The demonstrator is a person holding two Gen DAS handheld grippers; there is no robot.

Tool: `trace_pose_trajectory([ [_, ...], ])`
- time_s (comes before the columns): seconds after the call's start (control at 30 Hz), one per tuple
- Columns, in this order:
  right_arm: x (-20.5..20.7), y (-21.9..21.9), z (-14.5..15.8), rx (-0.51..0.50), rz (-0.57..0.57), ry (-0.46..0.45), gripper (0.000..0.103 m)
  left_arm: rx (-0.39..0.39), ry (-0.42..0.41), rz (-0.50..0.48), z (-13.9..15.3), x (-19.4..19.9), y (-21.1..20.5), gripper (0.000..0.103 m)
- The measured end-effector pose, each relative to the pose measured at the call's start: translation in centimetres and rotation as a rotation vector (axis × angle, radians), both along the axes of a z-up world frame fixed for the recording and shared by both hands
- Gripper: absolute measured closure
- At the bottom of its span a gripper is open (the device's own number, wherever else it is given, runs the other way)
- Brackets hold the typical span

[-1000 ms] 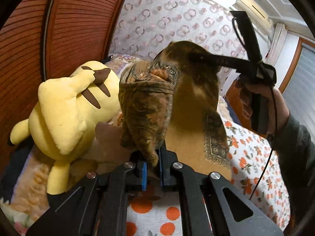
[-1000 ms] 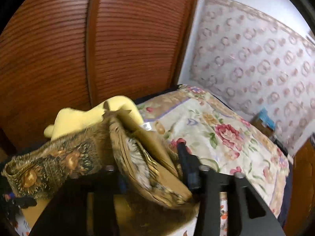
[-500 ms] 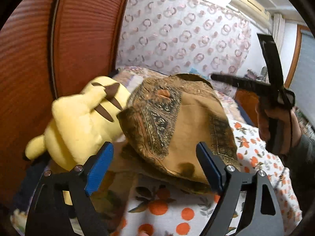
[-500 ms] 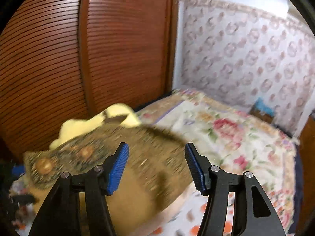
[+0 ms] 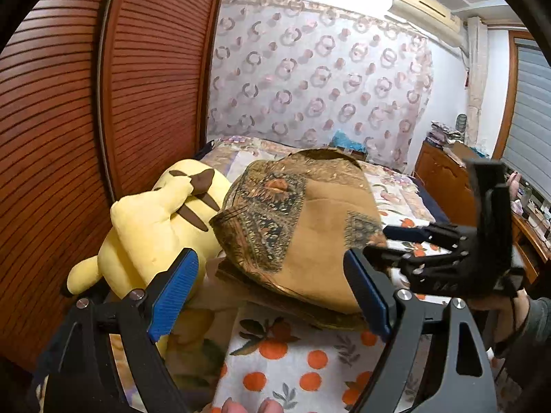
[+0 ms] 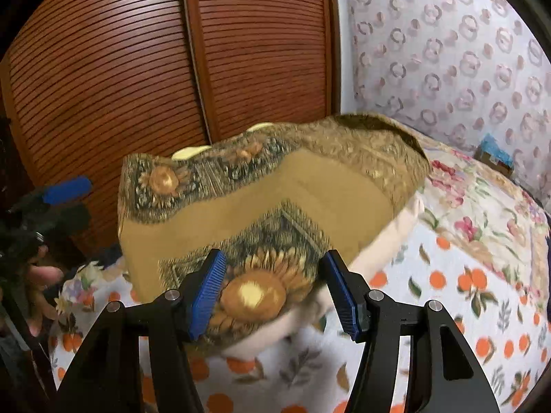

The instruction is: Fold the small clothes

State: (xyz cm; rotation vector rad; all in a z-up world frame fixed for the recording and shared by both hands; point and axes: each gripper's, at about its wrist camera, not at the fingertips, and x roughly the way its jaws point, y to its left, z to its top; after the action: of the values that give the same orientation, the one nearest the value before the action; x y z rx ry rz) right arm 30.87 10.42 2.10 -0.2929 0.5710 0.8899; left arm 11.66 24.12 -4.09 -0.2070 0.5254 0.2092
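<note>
Both your grippers have just opened and let go: left gripper (image 5: pixel 272 292) and right gripper (image 6: pixel 273 290) gape empty. One fold looks done; the brown patterned cloth (image 5: pixel 303 227) lies draped against the yellow plush (image 5: pixel 151 227), needing tidying.

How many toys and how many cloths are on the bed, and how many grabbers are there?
Yellow plush toy with brown stripes: 1
Brown sunflower-print cloth: 1
Black two-finger grippers with blue pads: 2, the left gripper and the right gripper, both open
Total: 4

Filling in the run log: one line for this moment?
left gripper open | right gripper open | brown cloth folded, released on bed
</note>
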Motion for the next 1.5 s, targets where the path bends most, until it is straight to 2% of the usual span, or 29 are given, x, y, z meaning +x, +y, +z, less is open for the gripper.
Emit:
trace_pose_trajectory([
  [0.27,-3.8,-3.7,1.7,0.034,-0.056,-0.052,0.042,0.059,-0.015,-0.043,1.6,-1.4,-3.3,0.016],
  [0.67,-13.5,-13.7,3.0,0.101,-0.218,-0.145,0.042,0.107,-0.057,-0.166,3.4,-2.5,-10.5,0.016],
  [0.93,-19.5,-19.3,4.6,0.143,-0.334,-0.198,0.023,0.130,-0.086,-0.221,5.1,-3.5,-15.2,0.016],
  [1.03,-21.3,-21.1,5.3,0.166,-0.382,-0.219,0.018,0.133,-0.103,-0.239,6.1,-3.9,-16.5,0.016],
  [1.23,-24.3,-24.4,6.3,0.228,-0.489,-0.251,0.015,0.137,-0.116,-0.263,7.4,-4.7,-18.7,0.016],
  [1.5,-25.7,-25.7,5.9,0.253,-0.566,-0.276,0.015,0.138,-0.117,-0.278,7.3,-4.9,-20.0,0.016],
])
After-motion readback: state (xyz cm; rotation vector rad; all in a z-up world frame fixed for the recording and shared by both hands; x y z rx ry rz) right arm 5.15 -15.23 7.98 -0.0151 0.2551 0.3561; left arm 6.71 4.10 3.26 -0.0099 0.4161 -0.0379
